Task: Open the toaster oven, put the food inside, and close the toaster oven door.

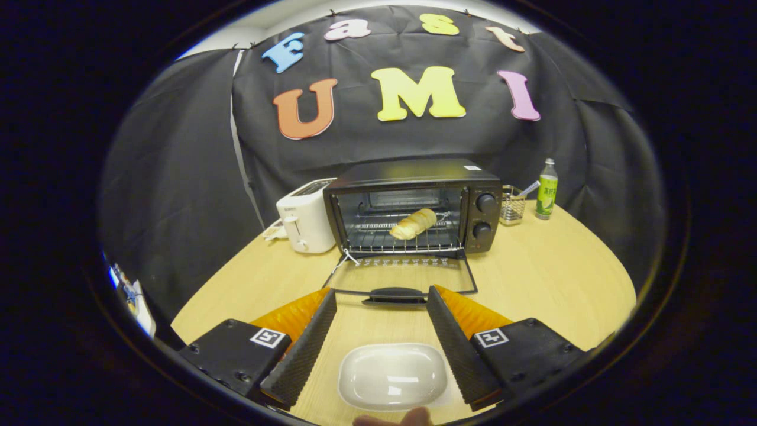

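Food: a bread roll (413, 223) lies on the wire rack (402, 236) inside the toaster oven (414, 204), slightly toward the knob side, tilted across the bars.
Handling of food: judged light, soft and a little crumbly; it would dent under a hard pinch, so a gentle grip across its middle would suit. It already sits where the task wants it.
Door: the oven door (402, 273) hangs fully open, flat toward the gripper, its glass panel likely fragile and its hinge stiff.
Where to take hold: the dark handle (394, 294) on the door's far lip, just ahead of the fingertips; lifting from under it looks the safest way to swing the door up.
Gripper: the gripper (381, 299) has its fingers spread wide, holding nothing, the handle lying between the two tips.
Containers: a white dish (392, 376) between the fingers, empty; a wire basket (512, 208) beside the oven, with what may be a utensil in it.
Around: a white toaster (304, 223), a green bottle (547, 190), all on the wooden table (550, 266).
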A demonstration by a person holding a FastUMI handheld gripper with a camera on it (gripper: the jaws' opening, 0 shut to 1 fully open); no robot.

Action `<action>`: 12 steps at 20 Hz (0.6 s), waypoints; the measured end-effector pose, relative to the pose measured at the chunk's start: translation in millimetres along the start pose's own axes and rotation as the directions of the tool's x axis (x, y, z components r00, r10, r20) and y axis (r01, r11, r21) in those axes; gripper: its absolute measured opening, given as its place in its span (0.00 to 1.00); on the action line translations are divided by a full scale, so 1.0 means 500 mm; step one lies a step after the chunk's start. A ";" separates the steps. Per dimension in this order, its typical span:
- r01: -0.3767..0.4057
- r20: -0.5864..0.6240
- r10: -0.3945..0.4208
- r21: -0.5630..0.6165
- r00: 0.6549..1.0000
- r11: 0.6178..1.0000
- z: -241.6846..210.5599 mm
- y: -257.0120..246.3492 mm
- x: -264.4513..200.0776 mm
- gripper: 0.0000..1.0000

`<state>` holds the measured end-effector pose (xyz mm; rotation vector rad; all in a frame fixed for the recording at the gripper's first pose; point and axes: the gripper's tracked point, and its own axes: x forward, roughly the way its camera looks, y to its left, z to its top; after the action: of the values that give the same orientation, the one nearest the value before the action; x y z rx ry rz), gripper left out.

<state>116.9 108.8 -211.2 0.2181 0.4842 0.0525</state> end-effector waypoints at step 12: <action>0.092 -0.227 -0.094 -0.020 0.969 0.996 -0.153 -0.066 0.161 1.00</action>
<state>152.3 99.8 -320.9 0.1808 0.7225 -0.0121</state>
